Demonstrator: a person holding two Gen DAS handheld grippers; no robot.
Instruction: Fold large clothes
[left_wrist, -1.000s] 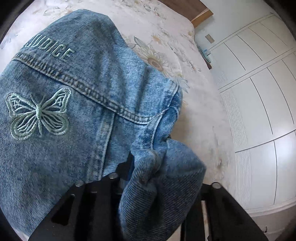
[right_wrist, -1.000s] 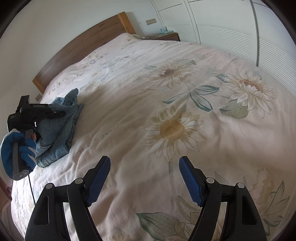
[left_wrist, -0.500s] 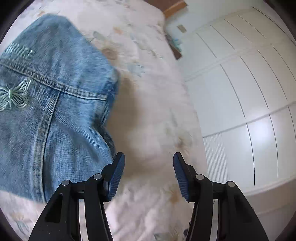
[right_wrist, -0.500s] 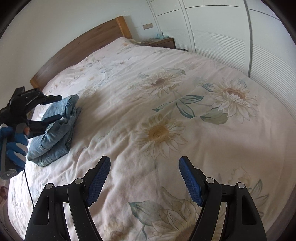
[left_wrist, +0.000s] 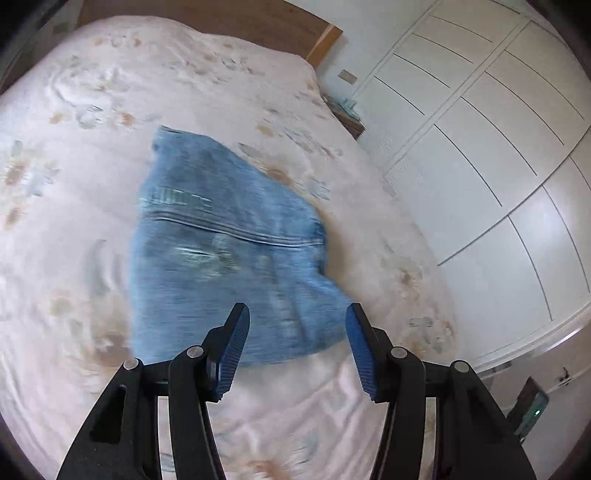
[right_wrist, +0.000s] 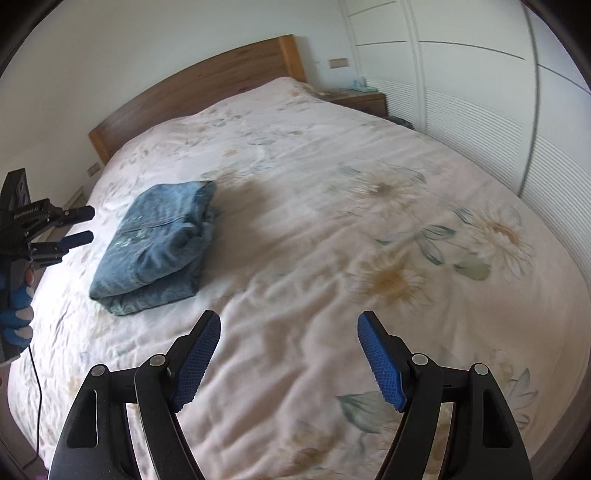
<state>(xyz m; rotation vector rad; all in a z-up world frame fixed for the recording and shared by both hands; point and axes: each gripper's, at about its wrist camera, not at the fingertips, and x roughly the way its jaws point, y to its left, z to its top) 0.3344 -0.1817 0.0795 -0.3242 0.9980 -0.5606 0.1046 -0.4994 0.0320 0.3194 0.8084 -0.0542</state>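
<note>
Jacket (right_wrist: 159, 240), denim, folded, lies on bed (right_wrist: 332, 258). Left tongs (left_wrist: 295, 345) above its near edge, jaws apart, nothing btwn them. Right tongs (right_wrist: 288, 358) wide open, empty, well apart from jacket.

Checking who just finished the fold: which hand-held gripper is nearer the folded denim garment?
Left. The left hand-held gripper hovers open beside the denim garment; the right hand-held gripper is farther off, over bare bedspread.
</note>
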